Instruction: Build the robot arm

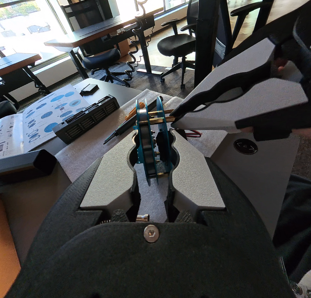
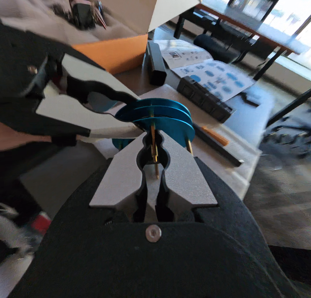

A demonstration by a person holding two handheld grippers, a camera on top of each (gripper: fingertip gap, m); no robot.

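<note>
A stack of thin blue anodised metal discs [image 1: 152, 138], spaced apart by brass standoff posts with a black wheel and small black parts between them, stands on edge above a white textured foam mat [image 1: 87, 153]. The discs are smooth and glossy, with rounded rims; the brass posts [image 2: 155, 153] are slim hexagonal rods with threaded tips. The left gripper [image 1: 152, 139], with matte grey fingers lined by wavy black pads, is clamped across the stack, one finger on each outer face. The right gripper [image 2: 154, 138] is of the same build; its fingers are nearly together, pinched on a brass post that projects from the stack's outer disc. Beyond the stack on the mat lie a black-shafted screwdriver with an orange handle [image 1: 129, 121] and, farther off, a long black ribbed plastic bit case [image 1: 87, 120], which rests on an open instruction sheet printed with blue diagrams [image 1: 50, 105].
</note>
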